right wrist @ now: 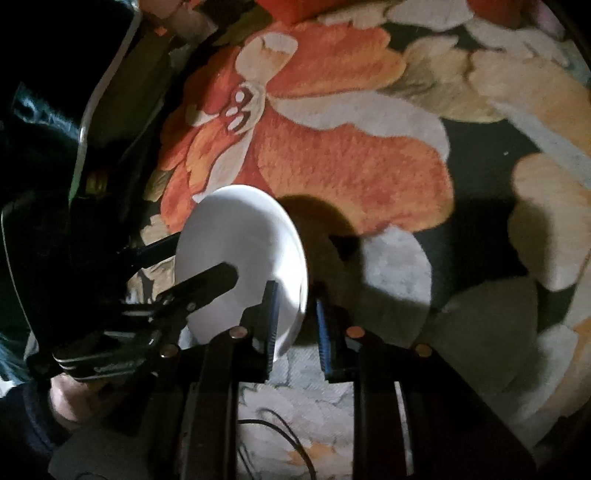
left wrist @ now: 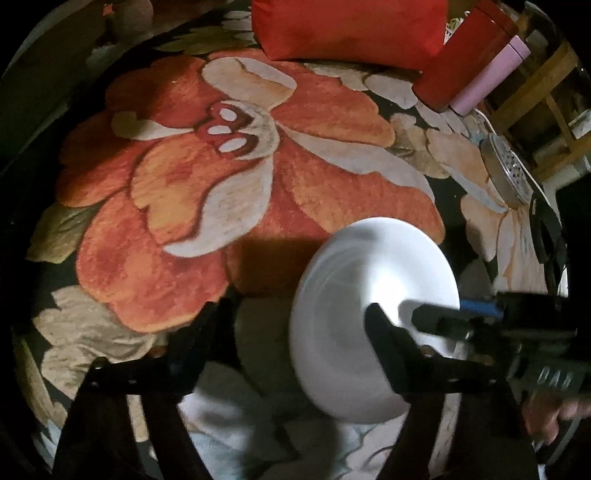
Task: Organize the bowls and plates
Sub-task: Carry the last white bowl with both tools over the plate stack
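Dim room, both wrist views blurred. White plate (left wrist: 354,266) is off the floral rug (left wrist: 177,192), tilted steeply on edge, its shadow falling on the orange petals behind it.

Right gripper (right wrist: 295,291): jaws nearly together, blue pads on either side of the plate's lower rim. It looks like a pinch on the rim, though the far pad sits in shadow and contact there is not certain. From the left wrist view, the same gripper (left wrist: 439,310) reaches in from the right edge, one finger across the plate's face.

Left gripper (left wrist: 295,314): jaws partly spread and straddling the plate. One finger lies over the plate's face; the other stands well clear of its edge, so there is no grip.

Red cushion (left wrist: 347,29) at the rug's far side, with a red box (left wrist: 465,55) and a pink box (left wrist: 491,74) just beside it.
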Tool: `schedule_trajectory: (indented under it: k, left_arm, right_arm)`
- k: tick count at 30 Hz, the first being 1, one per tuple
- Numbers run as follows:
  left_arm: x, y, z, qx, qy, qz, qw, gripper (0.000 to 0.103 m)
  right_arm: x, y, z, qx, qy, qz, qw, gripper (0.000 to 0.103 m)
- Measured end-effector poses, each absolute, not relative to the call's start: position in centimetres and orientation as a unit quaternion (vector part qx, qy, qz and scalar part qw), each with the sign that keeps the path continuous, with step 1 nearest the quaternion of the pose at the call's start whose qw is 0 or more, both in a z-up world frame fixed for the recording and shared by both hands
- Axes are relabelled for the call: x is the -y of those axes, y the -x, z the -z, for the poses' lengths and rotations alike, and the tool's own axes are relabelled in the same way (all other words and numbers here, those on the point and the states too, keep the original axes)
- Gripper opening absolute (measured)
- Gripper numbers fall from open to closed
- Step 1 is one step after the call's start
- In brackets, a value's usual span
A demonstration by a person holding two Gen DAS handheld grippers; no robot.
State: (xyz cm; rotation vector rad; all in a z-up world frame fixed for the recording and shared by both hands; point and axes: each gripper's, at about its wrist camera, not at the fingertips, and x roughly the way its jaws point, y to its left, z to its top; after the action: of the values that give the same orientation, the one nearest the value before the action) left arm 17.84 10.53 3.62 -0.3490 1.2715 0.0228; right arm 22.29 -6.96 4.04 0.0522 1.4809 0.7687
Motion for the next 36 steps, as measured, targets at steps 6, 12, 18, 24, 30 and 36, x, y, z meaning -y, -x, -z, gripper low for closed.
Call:
schedule_trajectory:
  k: [6,12,18,24,30,36]
  left_arm:
    - [-9.8,-17.6,-3.2,-0.597,0.180,0.014,0.782,0.021]
    - [-9.6,-17.3,-4.1,-0.592,0.176,0.012,0.787,0.019]
    - [-9.0,-16.8,-5.7,-0.585,0.169,0.018,0.793,0.019]
    - [-7.0,-16.7,-7.7,-0.580,0.162,0.034,0.798,0.019]
    - [-2.5,-17.1,-10.5,-0.573,0.143,0.064,0.804,0.019]
    - [3.0,-17.1,-12.8,-0.577,0.109,0.100,0.804,0.019]
  right_arm:
    - [6.1,-21.4,-3.1,-0.655,-0.006,-0.303,0.692,0.020]
    - [6.5,-21.3,-3.0,-0.657,-0.023,-0.275,0.702,0.017]
    - [7.3,-20.7,-4.6,-0.655,-0.028,-0.281,0.701,0.014]
    - [8.3,-20.8,-7.5,-0.641,-0.020,-0.278,0.716,0.014]
    - [11.6,-20.2,-10.7,-0.633,-0.012,-0.253,0.732,0.015]
    - [16.6,-18.6,-12.7,-0.631,-0.039,-0.214,0.745,0.015]
